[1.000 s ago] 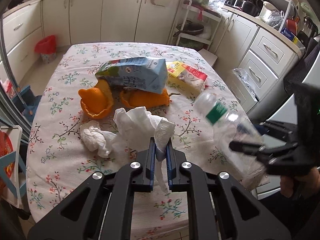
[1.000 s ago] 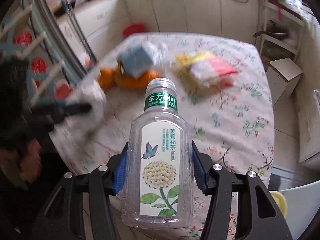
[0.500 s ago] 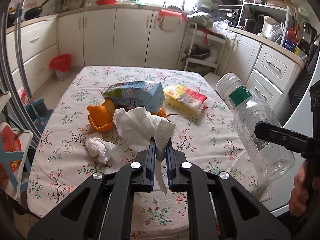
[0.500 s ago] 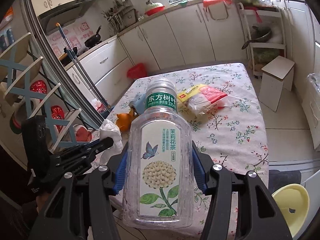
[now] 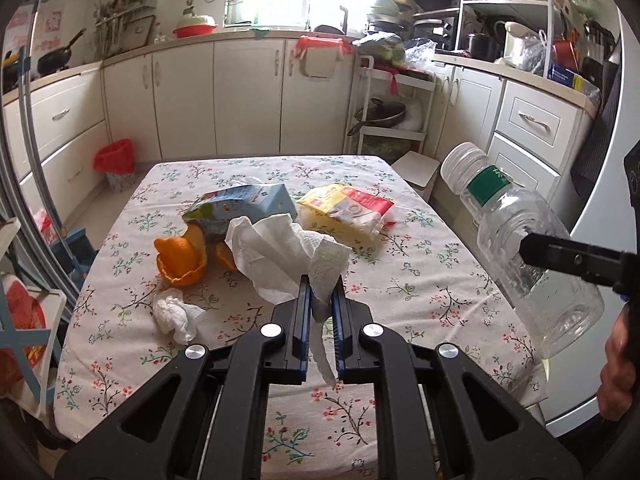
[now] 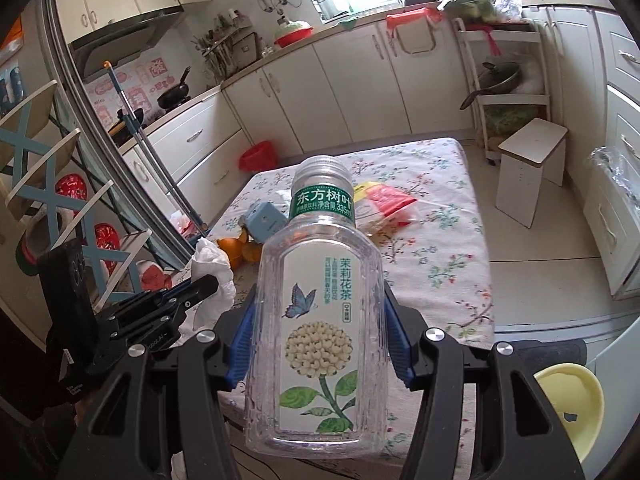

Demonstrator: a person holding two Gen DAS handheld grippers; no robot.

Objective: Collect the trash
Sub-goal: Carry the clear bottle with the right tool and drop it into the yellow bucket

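My left gripper (image 5: 320, 284) is shut on a white paper towel (image 5: 280, 248), held above the near part of the floral table (image 5: 432, 272). My right gripper (image 6: 320, 304) is shut on an empty clear plastic tea bottle (image 6: 320, 320) with a green neck band, held off the table's right side; the bottle also shows in the left wrist view (image 5: 520, 240). On the table lie a blue carton (image 5: 248, 204), orange peels (image 5: 180, 260), a crumpled tissue (image 5: 176, 316) and a yellow-red packet (image 5: 348, 212).
A red-lined waste bin (image 5: 116, 160) stands on the floor beyond the table's far left corner. A white stool (image 6: 532, 164) is at the far right. A yellow bowl-like container (image 6: 568, 404) sits low on the right. Cabinets ring the room.
Both grippers have risen and pulled back from the table with their loads. The paper towel now hangs clear of the cloth and the bottle is higher on the right.
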